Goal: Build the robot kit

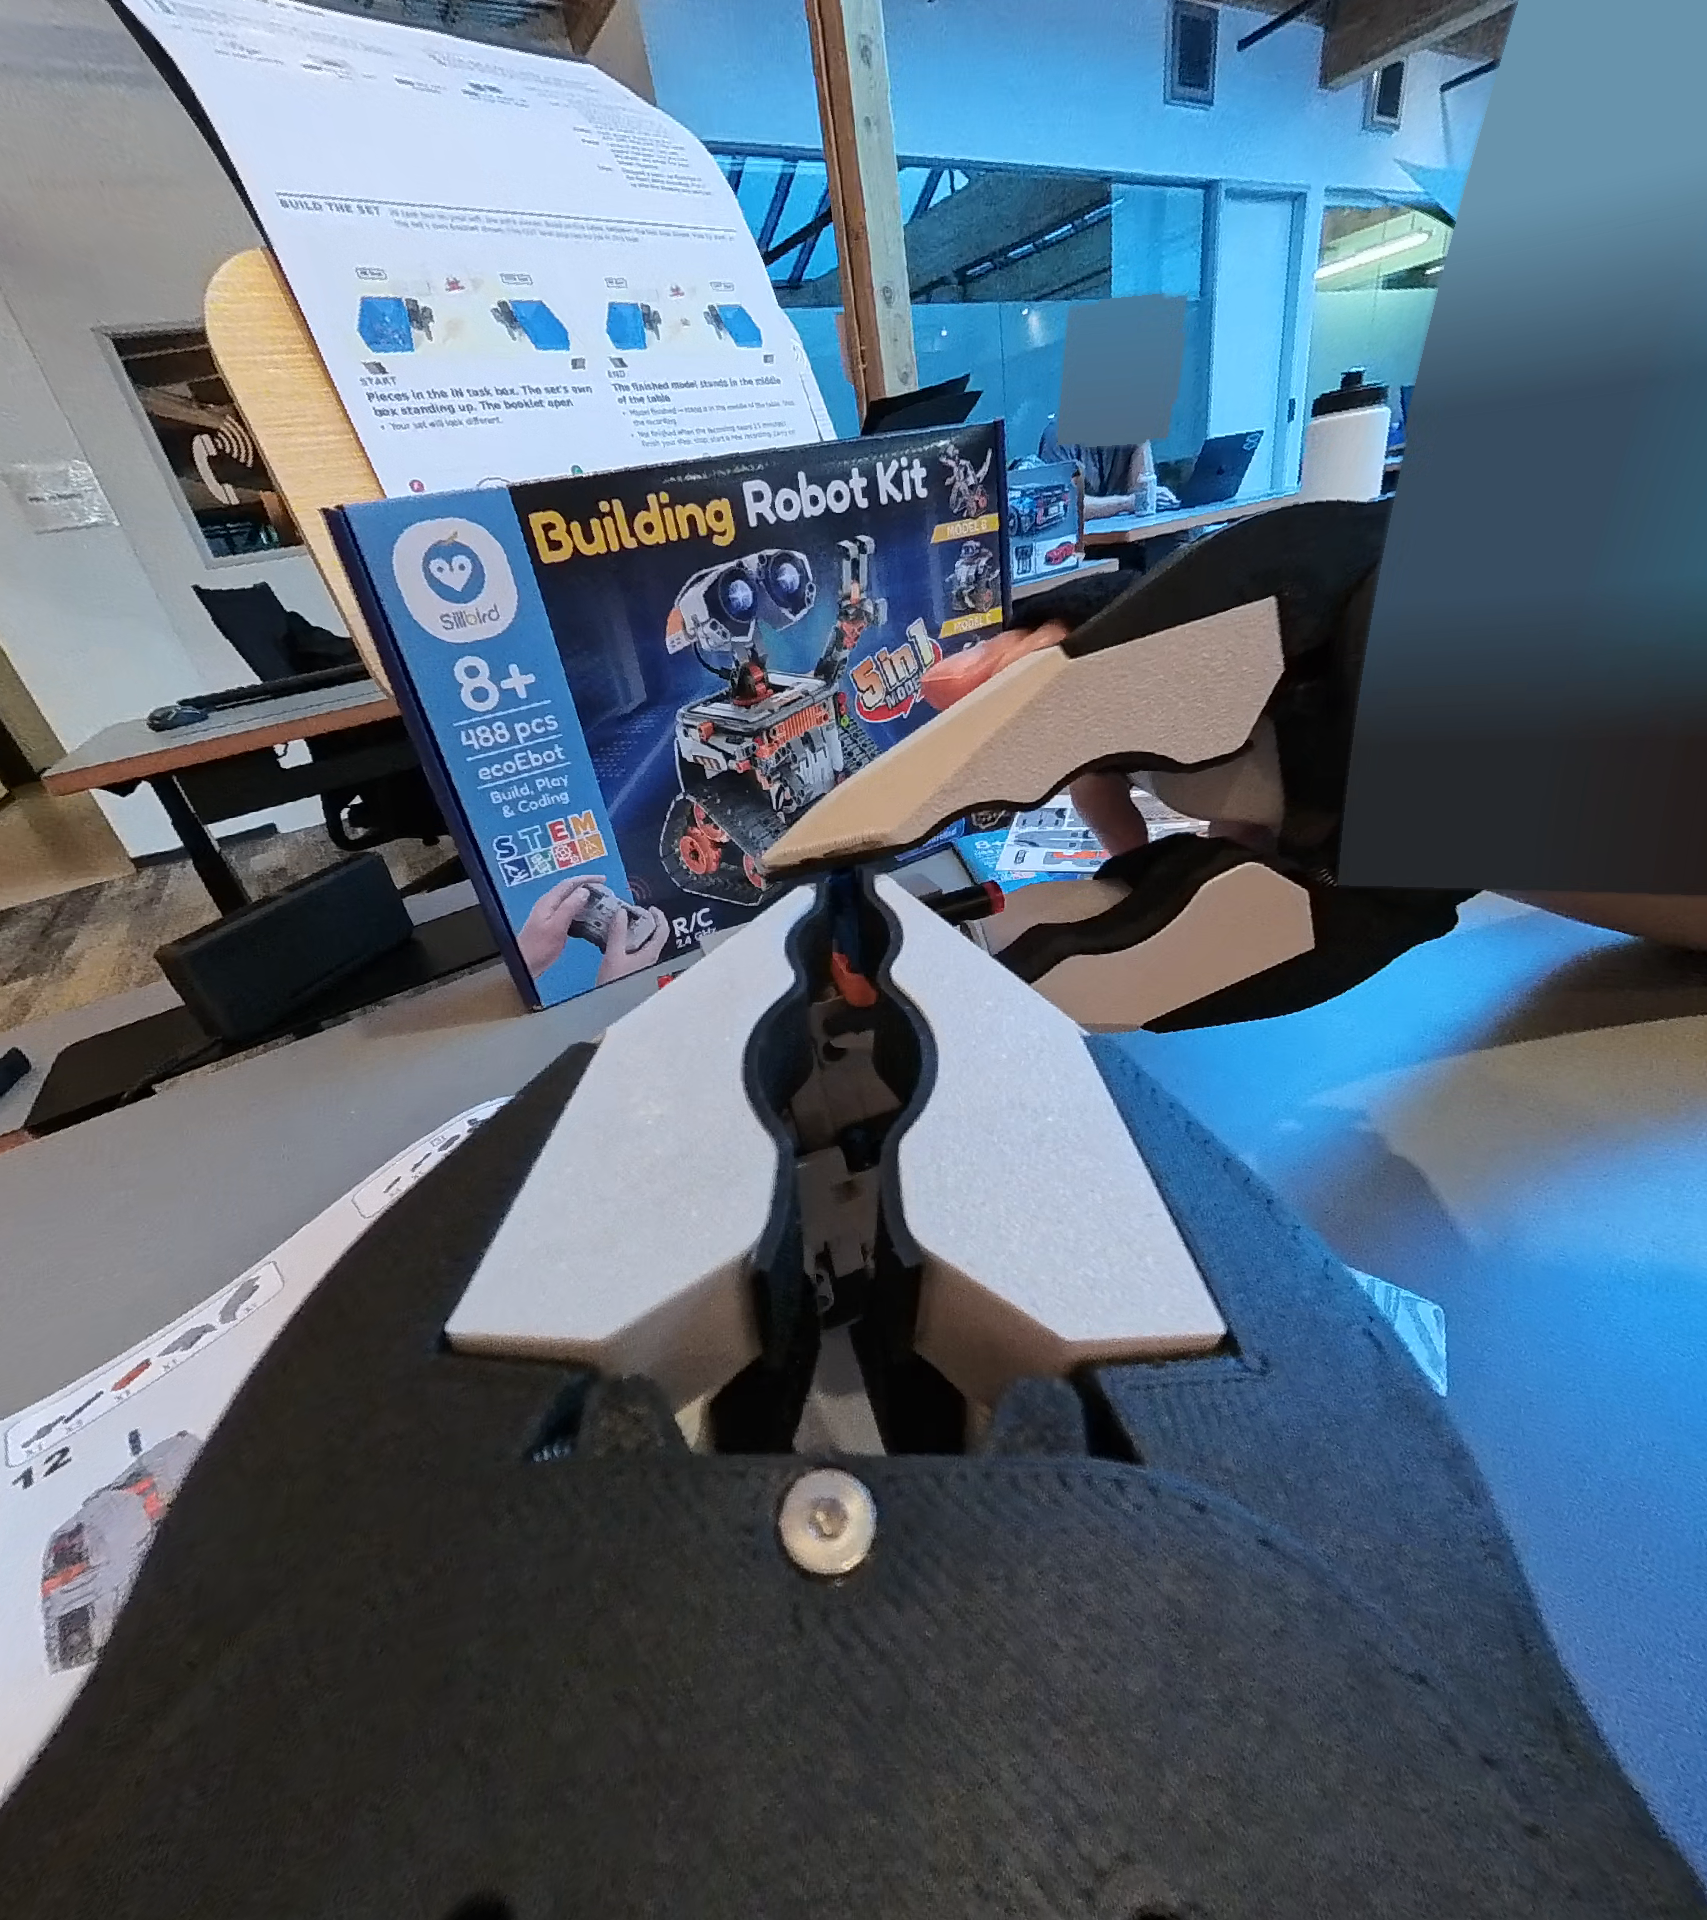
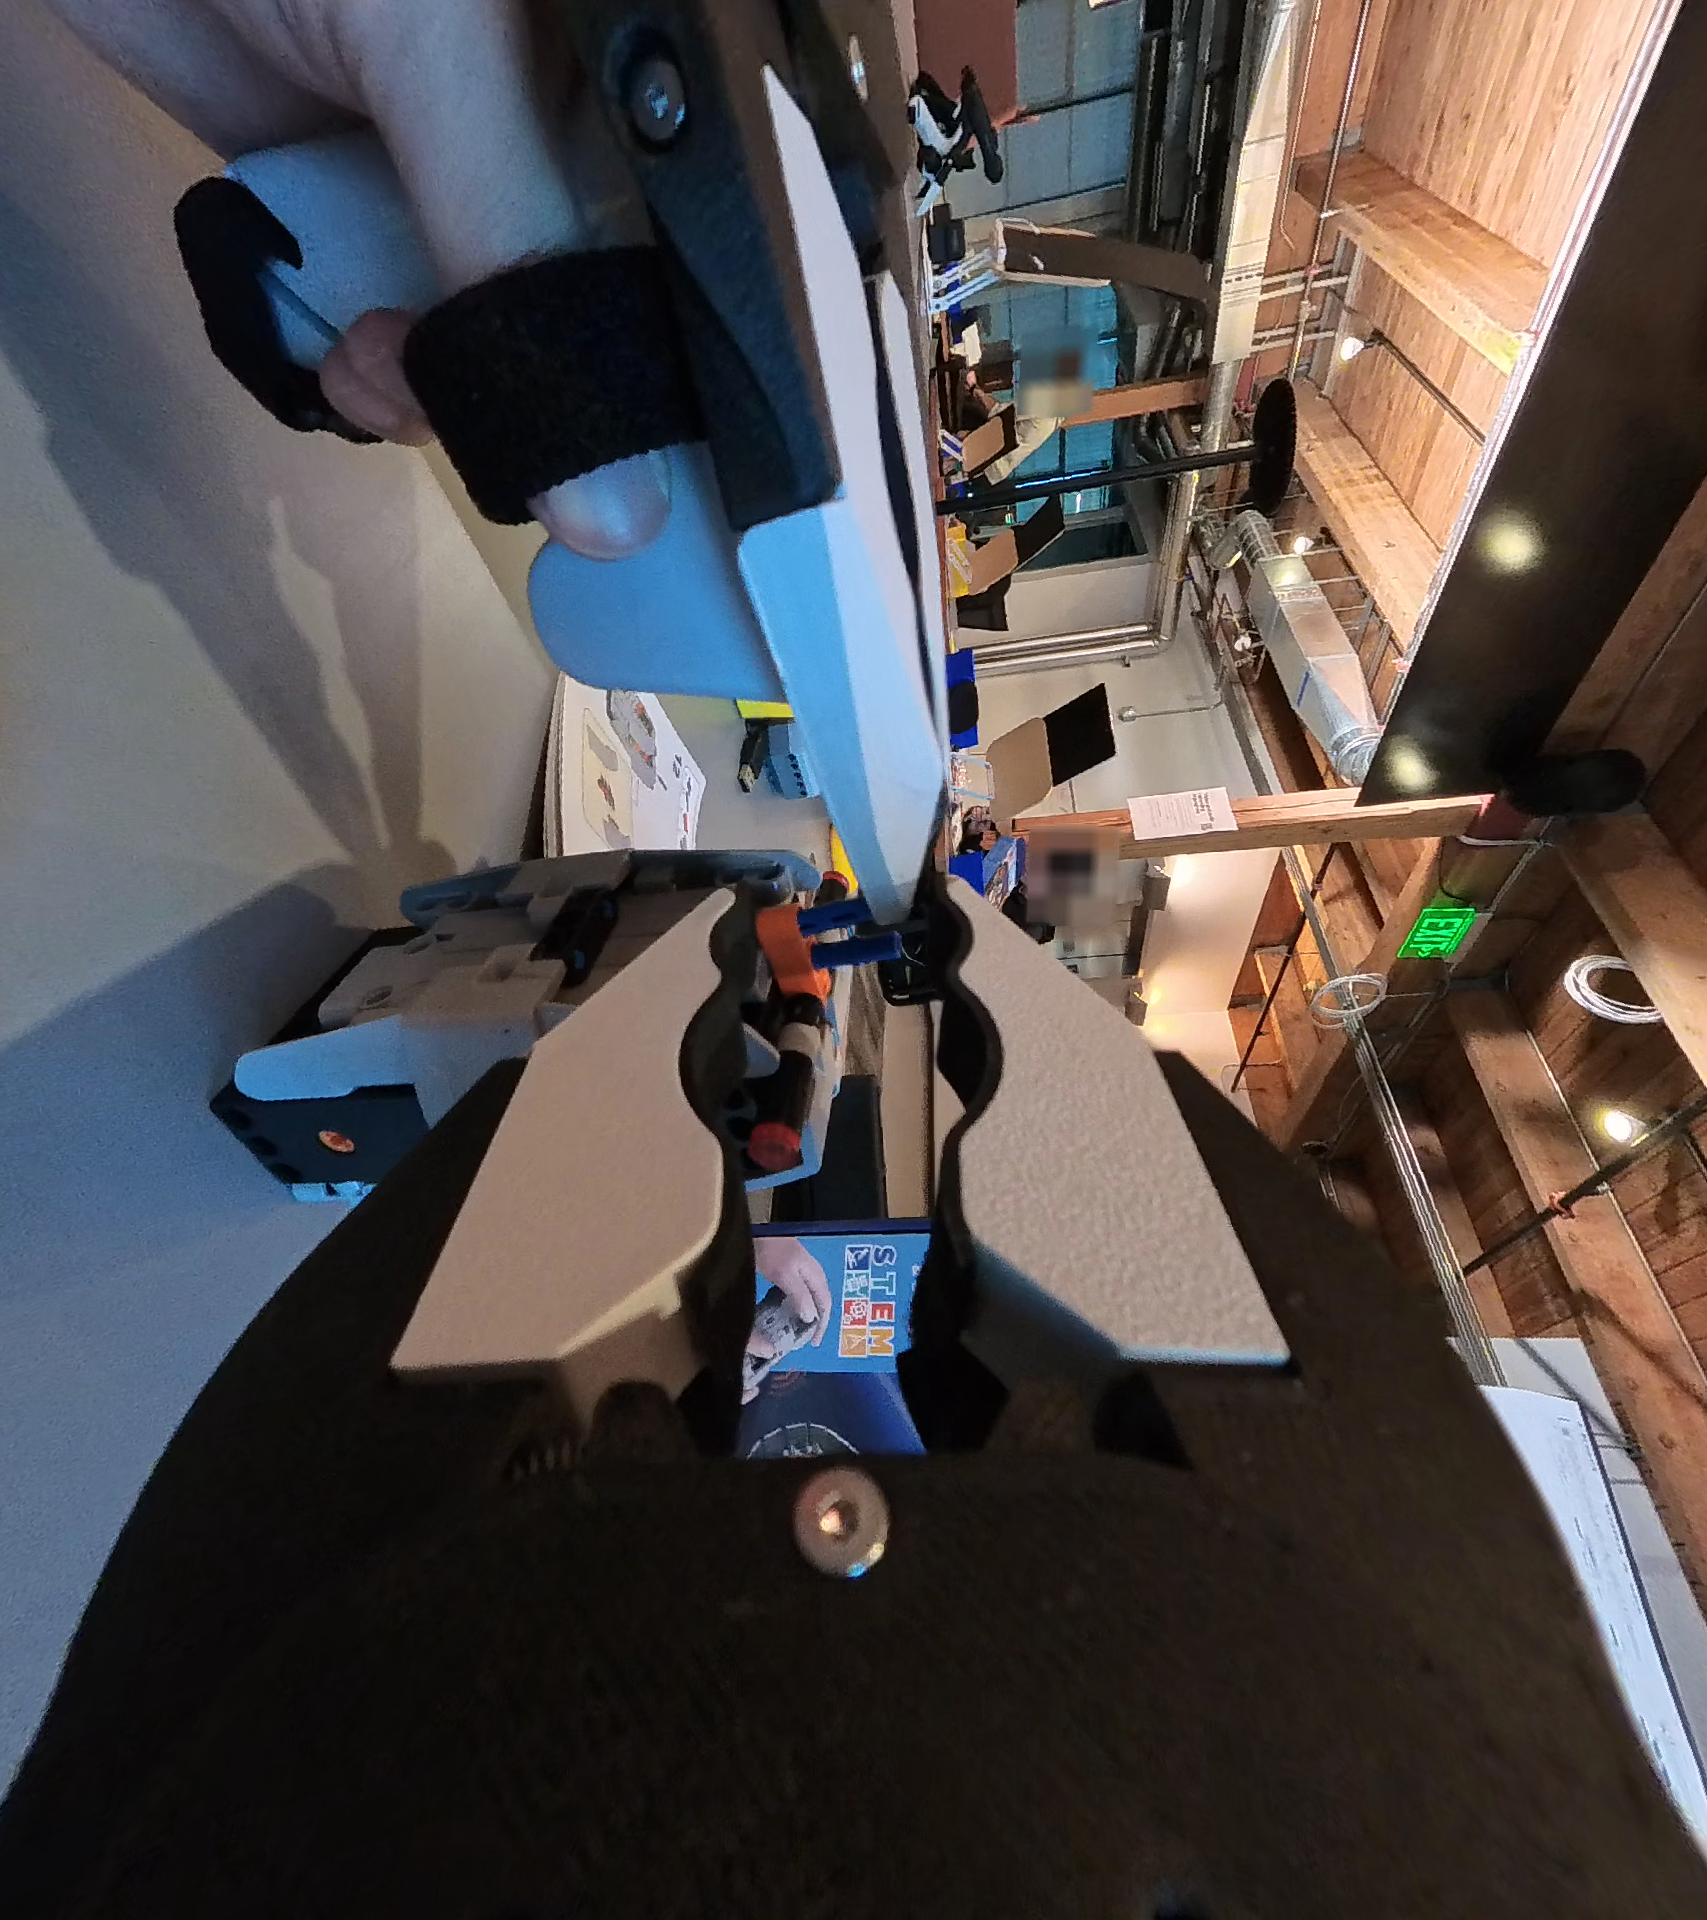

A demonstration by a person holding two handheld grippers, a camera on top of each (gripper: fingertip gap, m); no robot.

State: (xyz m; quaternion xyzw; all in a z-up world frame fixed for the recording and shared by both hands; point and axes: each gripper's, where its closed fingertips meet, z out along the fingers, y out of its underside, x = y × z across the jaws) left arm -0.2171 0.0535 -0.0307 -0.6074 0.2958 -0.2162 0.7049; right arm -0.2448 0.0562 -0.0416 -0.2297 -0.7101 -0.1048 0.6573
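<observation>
Left gripper [image 1: 841, 914] nearly closed, clamping grey brick model [image 2: 475, 997] steady; right gripper [image 2: 916, 940] narrowly parted around blue pins [image 2: 849, 930], tips meeting, pressing. Behind: upright kit box [image 1: 620, 717]; beneath: open booklet [image 1: 70, 1475].

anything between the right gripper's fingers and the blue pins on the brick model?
Nothing visible. The blue pins already sit in the gap between the right gripper's open fingers. The left gripper's tip crowds the pins' far end.

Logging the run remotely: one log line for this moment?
left gripper: shut on blue pin | right gripper: open around brick assembly end | kit box: upright behind
</observation>
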